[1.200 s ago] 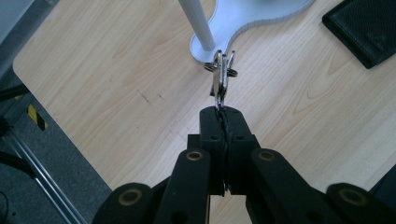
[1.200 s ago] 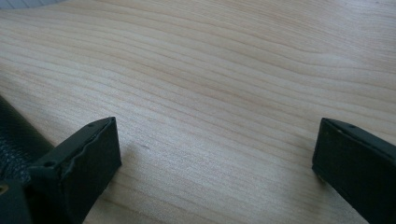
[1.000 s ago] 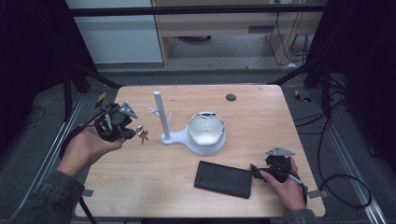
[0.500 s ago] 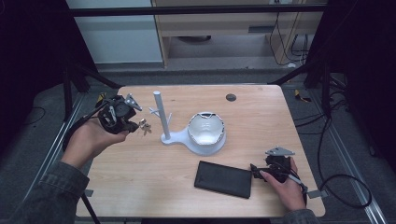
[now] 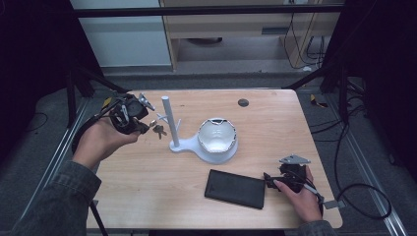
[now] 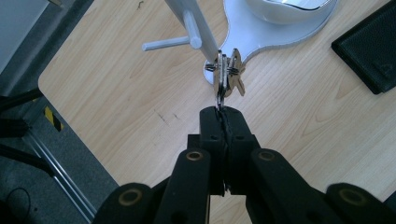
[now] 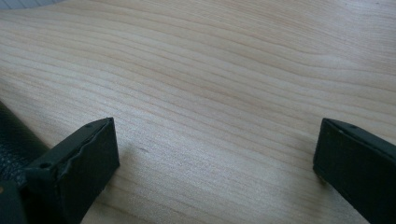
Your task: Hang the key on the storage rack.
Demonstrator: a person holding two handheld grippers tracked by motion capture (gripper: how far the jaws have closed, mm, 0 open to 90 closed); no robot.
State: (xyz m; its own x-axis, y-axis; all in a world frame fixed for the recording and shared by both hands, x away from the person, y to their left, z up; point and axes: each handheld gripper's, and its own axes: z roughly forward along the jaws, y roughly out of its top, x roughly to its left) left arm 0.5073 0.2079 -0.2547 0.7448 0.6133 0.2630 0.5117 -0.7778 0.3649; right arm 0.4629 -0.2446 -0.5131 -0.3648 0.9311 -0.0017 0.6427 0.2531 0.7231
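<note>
My left gripper (image 5: 146, 126) is shut on a bunch of keys (image 5: 158, 129), held just left of the white stand's post (image 5: 168, 117). In the left gripper view the keys (image 6: 227, 74) hang from the closed jaw tips (image 6: 223, 114), close to the post (image 6: 191, 23) and its side peg (image 6: 166, 44). The stand's base carries a white bowl (image 5: 217, 137). A black case (image 5: 235, 188) lies flat near the front edge. My right gripper (image 5: 273, 181) rests on the table at the case's right end. Its jaws (image 7: 215, 154) stand open over bare wood.
A small dark disc (image 5: 243, 103) is set in the wooden table (image 5: 275, 128) at the back. The table's left edge and a metal frame rail (image 6: 51, 154) lie close behind my left hand. The black case (image 7: 11, 135) borders my right gripper's left finger.
My left gripper has carried the keys toward the far side of the table and slightly right, closer to the stand's post. The right gripper has stayed still.
</note>
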